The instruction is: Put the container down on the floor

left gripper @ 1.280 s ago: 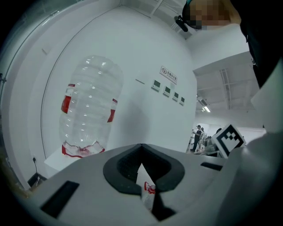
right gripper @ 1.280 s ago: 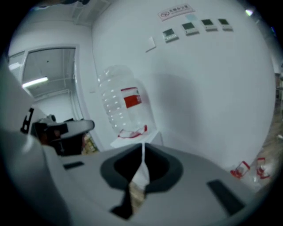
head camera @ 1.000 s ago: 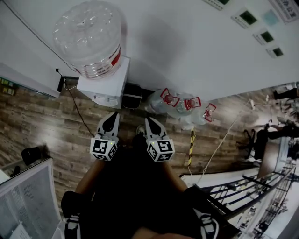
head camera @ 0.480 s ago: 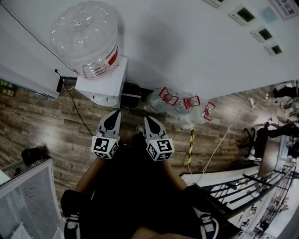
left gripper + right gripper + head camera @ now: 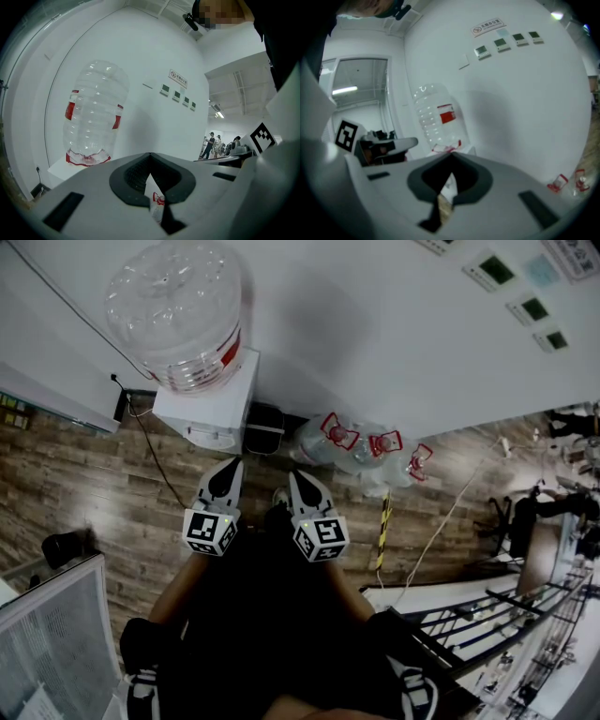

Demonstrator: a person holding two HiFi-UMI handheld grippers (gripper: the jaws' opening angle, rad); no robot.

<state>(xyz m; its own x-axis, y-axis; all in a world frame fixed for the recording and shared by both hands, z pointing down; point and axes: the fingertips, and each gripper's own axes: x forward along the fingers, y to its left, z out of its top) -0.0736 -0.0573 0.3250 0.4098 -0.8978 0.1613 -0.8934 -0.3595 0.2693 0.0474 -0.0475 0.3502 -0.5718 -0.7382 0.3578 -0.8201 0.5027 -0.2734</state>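
**Two candidates, nothing held**

The left gripper [image 5: 230, 474] and right gripper [image 5: 298, 480] are both closed on nothing. One bottle [image 5: 183, 310] stands upended on the dispenser [image 5: 211, 413]. Other bottles [image 5: 354, 448] lie on the floor [image 5: 84, 493] by the wall [image 5: 375, 334]. Either may be the one meant. Lowering one wants two wide grips, kept level.

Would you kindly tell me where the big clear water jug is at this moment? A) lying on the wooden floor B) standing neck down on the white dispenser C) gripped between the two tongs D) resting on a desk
B: the water jug stands neck down on top of the white dispenser against the wall.
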